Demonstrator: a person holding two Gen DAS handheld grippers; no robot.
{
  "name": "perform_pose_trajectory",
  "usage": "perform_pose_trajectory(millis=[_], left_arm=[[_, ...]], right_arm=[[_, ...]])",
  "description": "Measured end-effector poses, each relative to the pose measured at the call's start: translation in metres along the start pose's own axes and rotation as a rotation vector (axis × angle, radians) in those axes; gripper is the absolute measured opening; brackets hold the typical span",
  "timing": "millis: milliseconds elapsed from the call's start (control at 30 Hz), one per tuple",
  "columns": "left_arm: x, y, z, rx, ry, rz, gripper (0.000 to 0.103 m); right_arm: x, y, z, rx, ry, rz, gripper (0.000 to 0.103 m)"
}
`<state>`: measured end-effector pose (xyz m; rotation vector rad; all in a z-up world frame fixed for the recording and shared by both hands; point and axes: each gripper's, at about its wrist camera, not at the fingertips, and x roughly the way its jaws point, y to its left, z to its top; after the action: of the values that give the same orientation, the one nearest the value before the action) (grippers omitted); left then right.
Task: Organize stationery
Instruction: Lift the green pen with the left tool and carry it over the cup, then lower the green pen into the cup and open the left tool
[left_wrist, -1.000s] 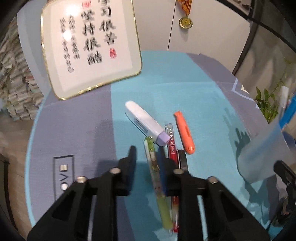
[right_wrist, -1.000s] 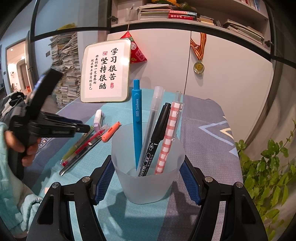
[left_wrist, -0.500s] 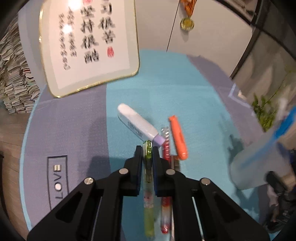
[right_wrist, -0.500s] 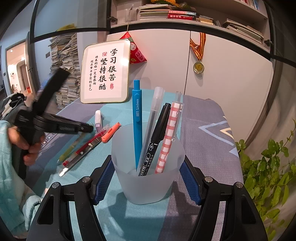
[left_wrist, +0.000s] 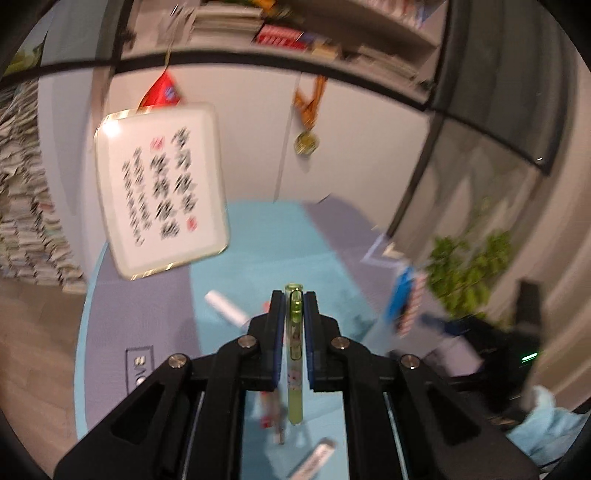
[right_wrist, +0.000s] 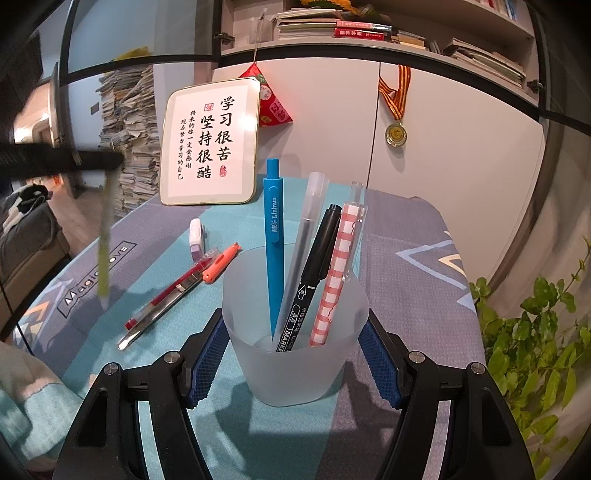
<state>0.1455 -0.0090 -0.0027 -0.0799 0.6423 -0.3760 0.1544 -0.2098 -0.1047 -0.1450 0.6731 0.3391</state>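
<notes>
My left gripper (left_wrist: 294, 297) is shut on a green pen (left_wrist: 294, 354) and holds it in the air, its tip hanging down over the mat. From the right wrist view the left gripper (right_wrist: 110, 161) sits high at the left with the green pen (right_wrist: 105, 236) dangling below it. My right gripper (right_wrist: 293, 358) is shut on a frosted plastic cup (right_wrist: 295, 332) that stands on the table. Several pens stand in the cup, among them a blue pen (right_wrist: 273, 240) and a black marker (right_wrist: 314, 273). A red pen (right_wrist: 170, 291), an orange highlighter (right_wrist: 221, 262) and a white-and-purple marker (right_wrist: 196, 236) lie on the mat.
A framed calligraphy board (right_wrist: 210, 147) leans on the white cabinet at the back of the table. A leafy plant (right_wrist: 535, 332) stands beyond the table's right edge. Paper stacks (right_wrist: 125, 140) rise at the far left. A silver pen (right_wrist: 155, 317) lies beside the red one.
My left gripper closed on the green pen and lifted it off the mat, tilting upward. The right gripper and the cup stayed still.
</notes>
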Motion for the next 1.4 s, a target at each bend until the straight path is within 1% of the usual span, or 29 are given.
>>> perform_pose_trajectory(millis=[133,267,367,433,600,733,933,1167,1400], left_arm=[[-0.016,-0.024,0.019,0.033,-0.077,-0.068,0.008],[-0.024,-0.052,0.035,0.078,-0.172,-0.097,0.008],[-0.018,-0.065,0.038,0.093,-0.202,-0.123,0.008],[-0.010,-0.069,0.037,0.087,-0.207,-0.129,0.008],[0.019,-0.068,0.033,0.018,-0.182,-0.158,0.008],[0.031,-0.068,0.030,-0.013,-0.177,-0.164,0.008],[0.040,-0.075,0.018,0.019,-0.135,-0.166,0.008],[0.042,-0.073,0.004,0.034,-0.082,-0.167,0.008],[0.047,-0.074,-0.006,0.053,-0.007,-0.180,0.008]], right_arm=[[-0.001,0.000,0.000,-0.002,-0.001,-0.003,0.071],[-0.001,0.000,-0.001,0.000,-0.001,-0.002,0.071],[-0.002,0.000,-0.001,0.005,-0.001,0.001,0.071],[-0.002,0.000,-0.001,0.004,-0.001,0.003,0.071],[-0.002,-0.001,-0.002,0.007,-0.003,0.006,0.071],[-0.002,-0.001,-0.002,0.008,-0.006,0.007,0.071],[-0.002,-0.001,-0.002,0.010,-0.006,0.008,0.071],[-0.002,0.000,-0.003,0.007,-0.006,0.005,0.071],[-0.002,0.000,-0.003,0.005,-0.006,0.005,0.071]])
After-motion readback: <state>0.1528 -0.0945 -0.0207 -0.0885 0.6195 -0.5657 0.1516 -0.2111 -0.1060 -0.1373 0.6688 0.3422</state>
